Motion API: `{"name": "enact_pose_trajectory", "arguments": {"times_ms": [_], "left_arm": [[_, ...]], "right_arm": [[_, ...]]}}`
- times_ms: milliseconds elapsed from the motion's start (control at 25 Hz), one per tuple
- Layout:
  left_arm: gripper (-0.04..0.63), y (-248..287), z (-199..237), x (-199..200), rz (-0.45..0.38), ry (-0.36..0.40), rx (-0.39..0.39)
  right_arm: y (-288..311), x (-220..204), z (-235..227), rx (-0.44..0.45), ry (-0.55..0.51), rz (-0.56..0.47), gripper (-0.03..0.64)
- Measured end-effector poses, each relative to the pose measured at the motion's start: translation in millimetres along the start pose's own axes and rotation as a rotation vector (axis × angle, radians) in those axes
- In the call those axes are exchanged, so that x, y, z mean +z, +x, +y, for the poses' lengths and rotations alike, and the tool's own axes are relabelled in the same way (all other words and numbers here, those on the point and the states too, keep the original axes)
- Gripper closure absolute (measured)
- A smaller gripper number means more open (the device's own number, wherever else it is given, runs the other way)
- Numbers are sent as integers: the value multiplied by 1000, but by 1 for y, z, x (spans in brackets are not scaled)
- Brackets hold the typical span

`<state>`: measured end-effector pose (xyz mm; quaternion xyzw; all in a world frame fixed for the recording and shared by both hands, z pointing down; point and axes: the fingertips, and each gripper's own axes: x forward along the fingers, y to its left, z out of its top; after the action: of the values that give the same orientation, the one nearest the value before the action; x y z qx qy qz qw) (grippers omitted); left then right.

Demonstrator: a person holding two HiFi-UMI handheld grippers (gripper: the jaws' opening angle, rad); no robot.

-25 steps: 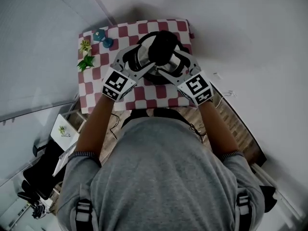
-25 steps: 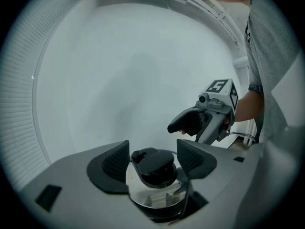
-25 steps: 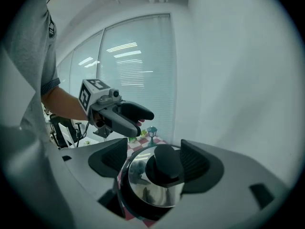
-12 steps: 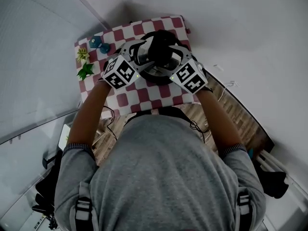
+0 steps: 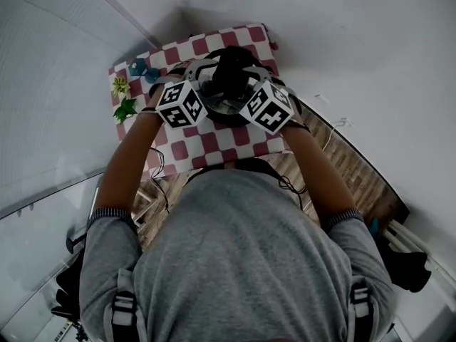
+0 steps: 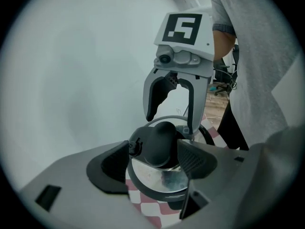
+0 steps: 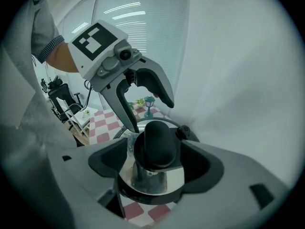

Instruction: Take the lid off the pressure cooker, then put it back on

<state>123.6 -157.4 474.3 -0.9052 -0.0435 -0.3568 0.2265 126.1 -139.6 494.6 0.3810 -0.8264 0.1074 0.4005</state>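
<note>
The pressure cooker (image 5: 229,105) stands on the red-and-white checked table (image 5: 214,144) with its steel lid (image 6: 157,182) on it. The lid's black knob (image 6: 159,144) (image 7: 157,147) rises at the middle. My left gripper (image 5: 206,83) (image 6: 155,162) comes in from the left and my right gripper (image 5: 249,84) (image 7: 152,162) from the right, facing each other over the lid. Both are open. The knob lies in line between each pair of pads, and I see no pad pressing on it. In each gripper view the other gripper's spread fingers (image 6: 193,109) (image 7: 125,104) hang just past the knob.
A small teal lantern figure (image 5: 139,68) and green plant ornaments (image 5: 126,109) sit at the table's far left corner. A small black valve (image 7: 183,132) sticks up on the lid beside the knob. White walls close in behind the table; wooden floor (image 5: 342,169) shows at the right.
Both grippers have sunk toward the lid and drawn closer together around the knob. The marker cubes have rolled, the left one more. The lid has stayed on the cooker.
</note>
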Motion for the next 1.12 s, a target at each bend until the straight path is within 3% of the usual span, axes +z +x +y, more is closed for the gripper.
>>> {"name": "enact_pose_trajectory", "arguments": {"times_ms": [280,520,960,1120], "left_arm": [[264,23,-5,-1,97,85,-137],[264,31,-21,-17,201,77,-303],[265,45,-23,-26,251,106,-390],[265,48,-22,-29,266,90,-418]], "right_arm": [[11,-12,-3,67,-61,137,252],[23,-13,0,127,-89,233,252],[39,-21,-2,171,-101,319,255],[43,-21,-6,172,-93,322,287]]}}
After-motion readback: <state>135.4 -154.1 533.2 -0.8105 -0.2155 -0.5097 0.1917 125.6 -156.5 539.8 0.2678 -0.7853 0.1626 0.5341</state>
